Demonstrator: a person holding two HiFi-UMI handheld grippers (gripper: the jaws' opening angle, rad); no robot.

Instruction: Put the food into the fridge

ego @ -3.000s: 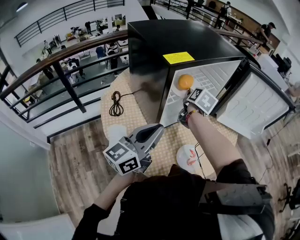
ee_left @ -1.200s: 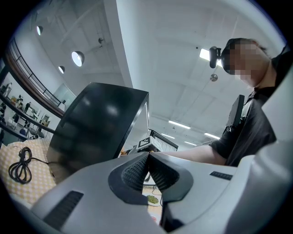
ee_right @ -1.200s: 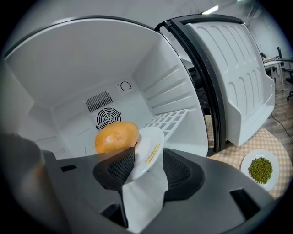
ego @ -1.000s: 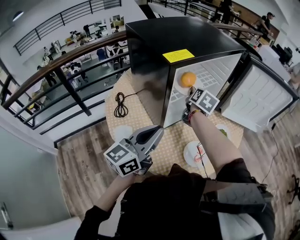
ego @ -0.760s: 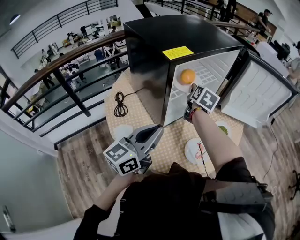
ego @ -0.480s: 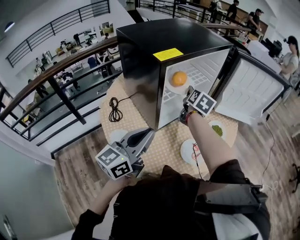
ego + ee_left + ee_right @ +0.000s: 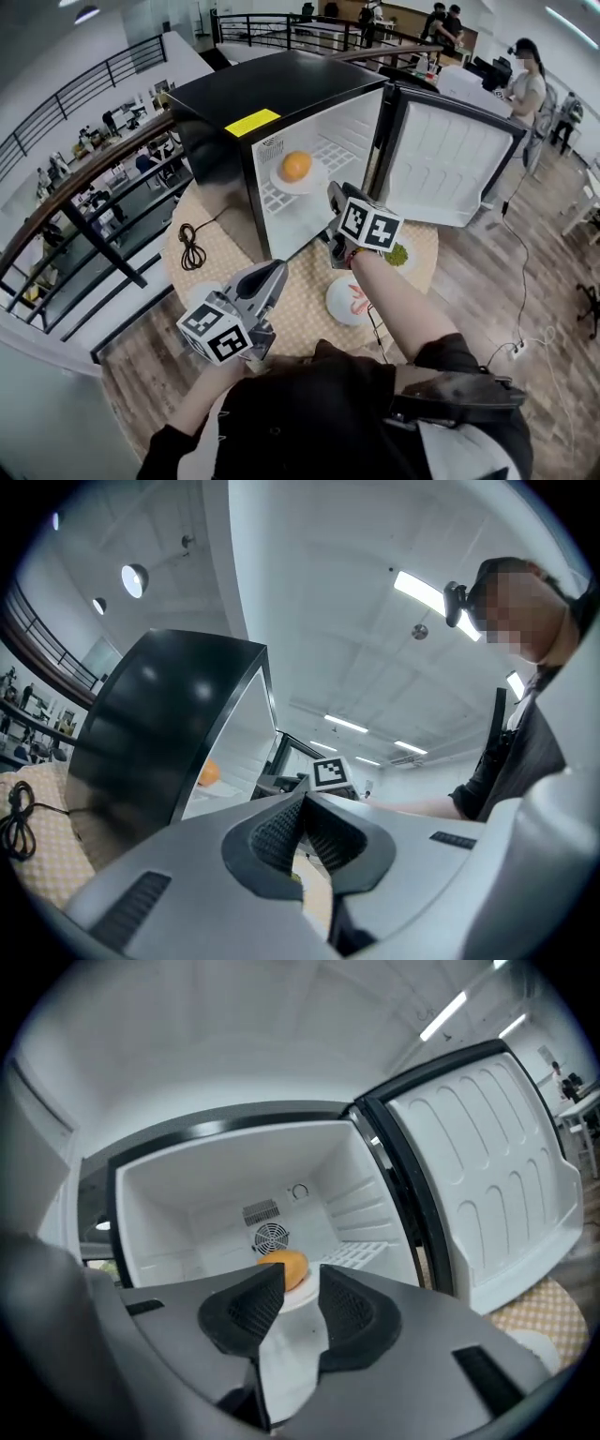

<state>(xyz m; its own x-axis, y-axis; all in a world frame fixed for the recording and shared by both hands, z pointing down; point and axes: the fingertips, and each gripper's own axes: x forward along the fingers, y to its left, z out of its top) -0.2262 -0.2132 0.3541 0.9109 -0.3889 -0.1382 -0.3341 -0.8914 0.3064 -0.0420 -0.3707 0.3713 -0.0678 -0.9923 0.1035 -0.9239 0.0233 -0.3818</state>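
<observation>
An orange (image 7: pixel 295 166) lies on a white plate (image 7: pixel 314 178) on the wire shelf of the black fridge (image 7: pixel 253 89), whose door (image 7: pixel 450 164) stands wide open to the right. My right gripper (image 7: pixel 336 195) hovers just outside the opening. Its jaws are closing with nothing between them, and through their gap (image 7: pixel 302 1293) I see the orange (image 7: pixel 284 1265) further in. My left gripper (image 7: pixel 274 271) is held low over the table's near side, pads together and empty. In the left gripper view the orange (image 7: pixel 210 772) shows past the fridge's side.
On the round table (image 7: pixel 300 286) sit a plate of green food (image 7: pixel 400 255), a plate of pink food (image 7: pixel 352 300) and a bare white plate (image 7: pixel 199 292). A black cable (image 7: pixel 190 248) lies left of the fridge. A railing (image 7: pixel 84 202) runs behind, and people stand at far desks.
The right gripper has drawn back from the plate with the orange, which stays on the shelf. My head has swung, showing more of the fridge's inside. The left gripper has barely moved.
</observation>
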